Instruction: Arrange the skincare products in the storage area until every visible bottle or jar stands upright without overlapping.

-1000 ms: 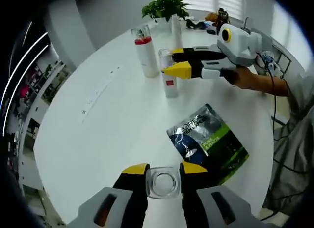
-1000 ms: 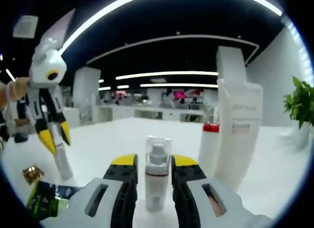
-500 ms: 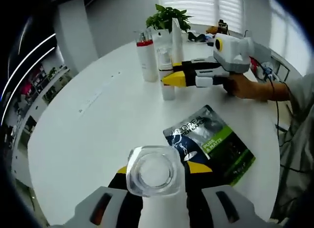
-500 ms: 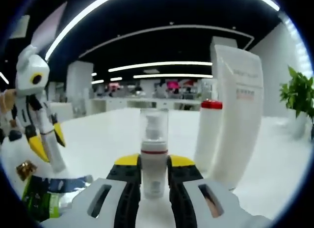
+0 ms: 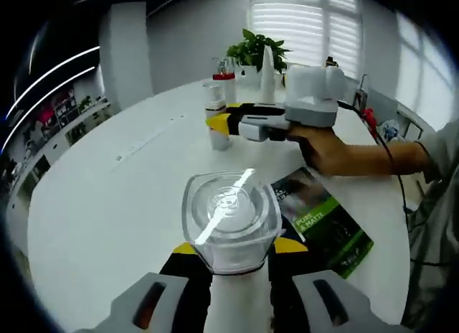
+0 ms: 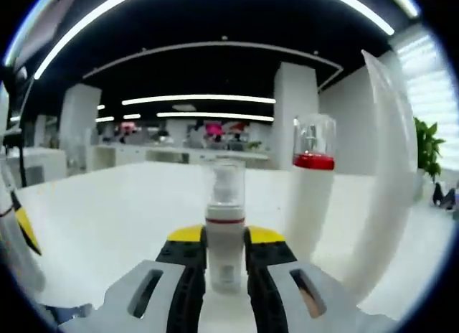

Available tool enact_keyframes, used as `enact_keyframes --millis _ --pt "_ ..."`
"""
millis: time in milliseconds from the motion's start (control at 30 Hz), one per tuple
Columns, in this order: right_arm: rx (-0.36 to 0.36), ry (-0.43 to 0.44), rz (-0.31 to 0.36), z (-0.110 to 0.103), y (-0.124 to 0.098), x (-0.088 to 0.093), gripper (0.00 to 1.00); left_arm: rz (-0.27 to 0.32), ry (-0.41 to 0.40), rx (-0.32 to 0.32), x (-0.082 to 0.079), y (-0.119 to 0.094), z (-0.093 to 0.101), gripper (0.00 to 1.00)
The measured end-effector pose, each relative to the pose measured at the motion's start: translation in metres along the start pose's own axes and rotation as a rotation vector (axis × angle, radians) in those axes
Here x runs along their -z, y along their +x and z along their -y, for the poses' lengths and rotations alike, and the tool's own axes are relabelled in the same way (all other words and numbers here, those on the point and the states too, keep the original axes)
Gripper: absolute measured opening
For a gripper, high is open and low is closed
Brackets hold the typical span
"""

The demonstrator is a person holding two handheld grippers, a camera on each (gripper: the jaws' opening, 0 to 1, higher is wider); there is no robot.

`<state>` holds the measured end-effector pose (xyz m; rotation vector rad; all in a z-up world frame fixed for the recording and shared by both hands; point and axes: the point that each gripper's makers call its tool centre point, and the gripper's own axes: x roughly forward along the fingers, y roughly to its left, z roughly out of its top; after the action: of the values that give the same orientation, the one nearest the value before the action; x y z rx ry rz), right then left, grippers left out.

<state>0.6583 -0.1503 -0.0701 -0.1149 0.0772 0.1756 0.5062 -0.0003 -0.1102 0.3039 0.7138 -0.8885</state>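
The pouch (image 5: 324, 222) at the right centre of the left gripper view carries print. On its green band, white letters read "PURE & MATTE", though they are small and partly blurred. The brand line above them lies under the shadow of a hand and cannot be read. Nothing in the right gripper view can be read.
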Motion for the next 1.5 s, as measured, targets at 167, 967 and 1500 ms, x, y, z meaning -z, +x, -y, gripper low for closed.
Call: enact_keyframes --millis 167,967,1500 --pt "0.046 0.064 -0.028 0.009 0.014 0.001 0.19 0.001 -0.001 0.001 0.007 0.002 0.003 0.30" --pt "-0.387 0.123 0.173 -0.056 -0.090 -0.066 0.47 0.115 -0.055 -0.031 -0.008 0.004 0.001 0.24" --pt "-0.738 0.115 0.090 -0.121 -0.129 -0.054 0.46 0.126 -0.052 -0.035 -0.044 0.028 0.028 0.23"
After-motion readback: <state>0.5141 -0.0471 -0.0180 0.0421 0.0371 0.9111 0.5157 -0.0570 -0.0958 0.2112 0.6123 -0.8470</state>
